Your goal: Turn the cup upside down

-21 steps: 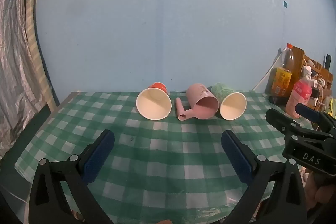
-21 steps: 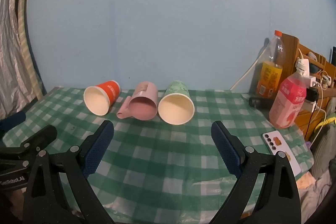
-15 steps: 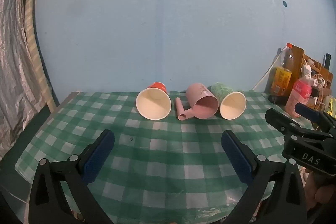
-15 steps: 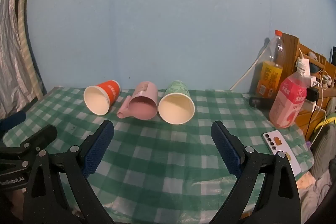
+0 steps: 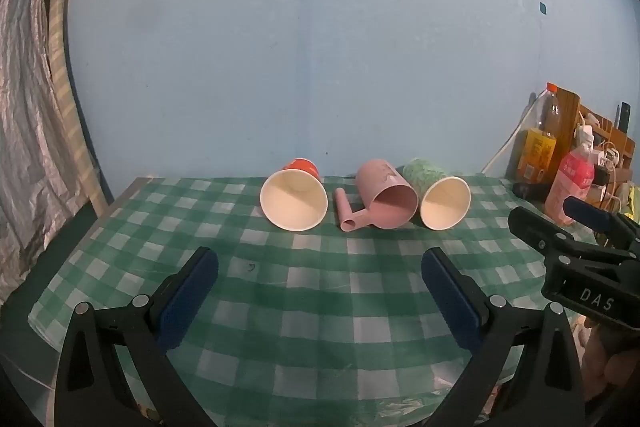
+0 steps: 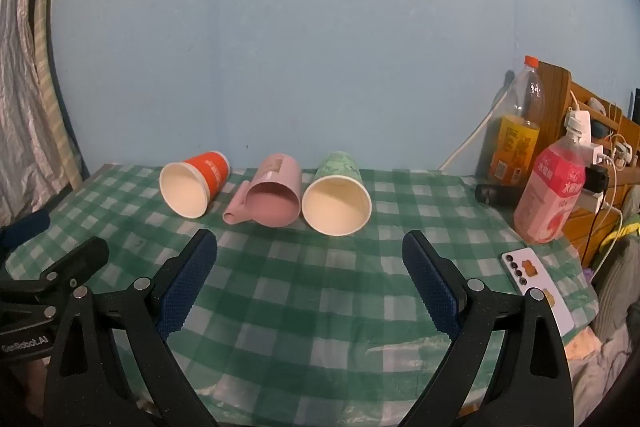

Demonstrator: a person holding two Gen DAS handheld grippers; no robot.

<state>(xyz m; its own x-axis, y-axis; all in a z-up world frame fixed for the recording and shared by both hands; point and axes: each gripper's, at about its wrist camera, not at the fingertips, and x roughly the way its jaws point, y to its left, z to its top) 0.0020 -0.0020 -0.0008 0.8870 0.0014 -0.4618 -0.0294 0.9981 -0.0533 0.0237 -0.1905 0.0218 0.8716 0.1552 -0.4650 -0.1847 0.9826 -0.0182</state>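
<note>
Three cups lie on their sides in a row on the table (image 5: pixel 320 291), near the blue wall (image 5: pixel 320 47), mouths facing the cameras. The pink cup (image 5: pixel 390 197) serves as the landmark: it lies in the middle of the row, its handle (image 5: pixel 352 217) resting on the cloth at its left. The red cup (image 5: pixel 294 197) lies left of the pink cup, just beyond the handle. The green cup (image 5: pixel 438 197) lies right of the pink cup, its side close against it; actual contact cannot be confirmed.

Left gripper (image 5: pixel 320 295): fingers spread wide, nothing between them, held in front of the pink cup and well apart from it. Right gripper (image 6: pixel 310 279): fingers spread wide, nothing between them, likewise in front of the row and clear of all three cups.

Far right of the pink cup, at the table's edge, stand a pink bottle (image 6: pixel 550 191) and, behind it, an orange bottle (image 6: pixel 516 131). A phone (image 6: pixel 536 291) lies flat on the cloth in front of the pink bottle. A curtain (image 5: pixel 28 147) hangs far left of the pink cup.
</note>
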